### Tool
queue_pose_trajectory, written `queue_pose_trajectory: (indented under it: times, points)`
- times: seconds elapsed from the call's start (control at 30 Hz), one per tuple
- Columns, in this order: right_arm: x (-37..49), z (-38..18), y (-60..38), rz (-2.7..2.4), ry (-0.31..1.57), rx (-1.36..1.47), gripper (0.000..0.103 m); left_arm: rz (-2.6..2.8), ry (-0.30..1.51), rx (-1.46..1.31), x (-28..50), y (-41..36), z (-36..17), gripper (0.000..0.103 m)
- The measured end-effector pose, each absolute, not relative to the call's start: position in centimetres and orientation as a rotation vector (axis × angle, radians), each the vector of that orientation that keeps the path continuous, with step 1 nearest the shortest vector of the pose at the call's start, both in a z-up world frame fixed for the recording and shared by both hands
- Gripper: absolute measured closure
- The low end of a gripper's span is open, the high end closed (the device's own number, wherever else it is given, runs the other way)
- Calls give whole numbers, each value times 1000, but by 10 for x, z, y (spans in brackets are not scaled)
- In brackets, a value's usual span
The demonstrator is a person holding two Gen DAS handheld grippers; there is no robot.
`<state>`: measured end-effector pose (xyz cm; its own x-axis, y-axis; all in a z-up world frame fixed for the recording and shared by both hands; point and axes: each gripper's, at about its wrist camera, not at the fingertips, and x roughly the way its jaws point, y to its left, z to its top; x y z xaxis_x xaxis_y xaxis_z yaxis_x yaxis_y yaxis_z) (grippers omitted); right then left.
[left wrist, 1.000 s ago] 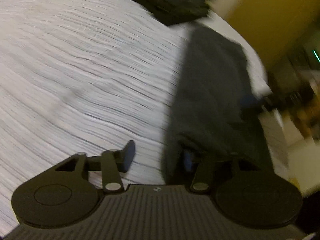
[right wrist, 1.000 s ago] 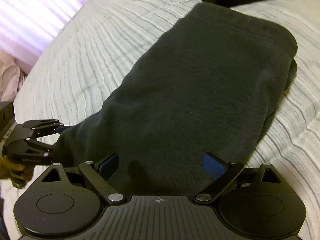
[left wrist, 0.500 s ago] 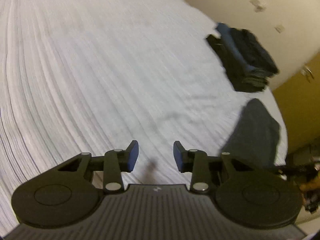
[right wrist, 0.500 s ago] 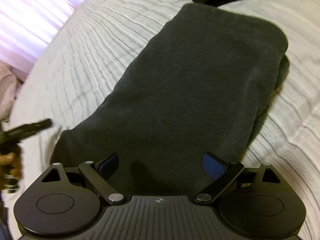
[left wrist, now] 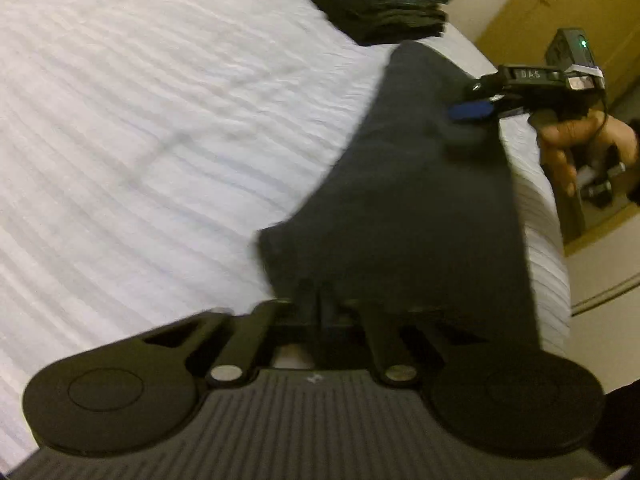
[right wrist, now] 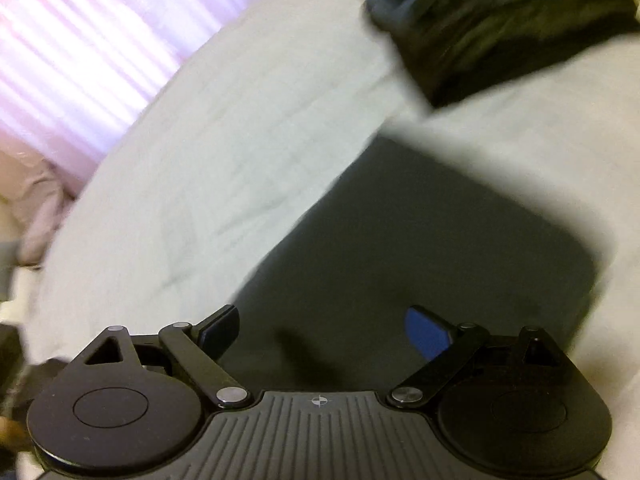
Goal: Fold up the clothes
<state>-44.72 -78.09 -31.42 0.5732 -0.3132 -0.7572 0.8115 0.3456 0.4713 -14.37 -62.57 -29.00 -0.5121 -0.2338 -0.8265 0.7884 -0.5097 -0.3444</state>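
On the white ribbed bed [left wrist: 160,128] lie one dark folded garment [left wrist: 420,208] and, beyond it, one stack of folded dark clothes [left wrist: 372,0]. Two grippers work over it. Fingers of the left gripper [left wrist: 319,300] are clenched together at the garment's near edge; whether cloth is pinched is unclear. Fingers of the right gripper [right wrist: 324,332] stand wide, closing slightly, hovering over the garment, gripping nothing. Only the left view shows a hand [left wrist: 576,140] and a yellow door [left wrist: 560,4]; only the right shows pink curtains [right wrist: 88,40].
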Motion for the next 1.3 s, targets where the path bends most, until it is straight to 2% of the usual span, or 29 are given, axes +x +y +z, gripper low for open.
queue_pose_trajectory:
  times: [0.03,0.07,0.13,0.27,0.47,0.6,0.67,0.7,0.9,1.07,1.3]
  points:
    - [-456,-313,-791,-816,612,931,21,-2025,960,985,-140,-627,-288,79]
    - [-462,-312,-795,-841,611,914,21,-1995,945,989,-138,-626,-285,70]
    - [-467,-311,-800,-894,592,909,21,-1960,942,987,-127,-621,-280,75]
    - [-470,-292,-785,-987,564,925,20,-1871,924,983,-105,-596,-267,76]
    - [-434,-272,-695,-804,594,930,20,-1718,967,938,-53,-490,-243,74]
    - [-386,-302,-615,-602,762,975,20,-1592,1033,917,-7,-395,-242,73]
    - [-362,-316,-576,-569,895,921,11,-1524,1062,912,17,-340,-242,72]
    - [-353,-313,-556,-577,922,850,2,-1490,1075,905,29,-314,-241,72]
    - [-302,-300,-461,-491,1057,714,1,-1325,1143,847,86,-171,-243,69]
    - [-268,-294,-401,-347,1165,712,1,-1271,1161,888,97,-105,-253,68]
    - [-237,-284,-348,-139,1245,629,1,-1246,1203,731,103,-75,-249,64]
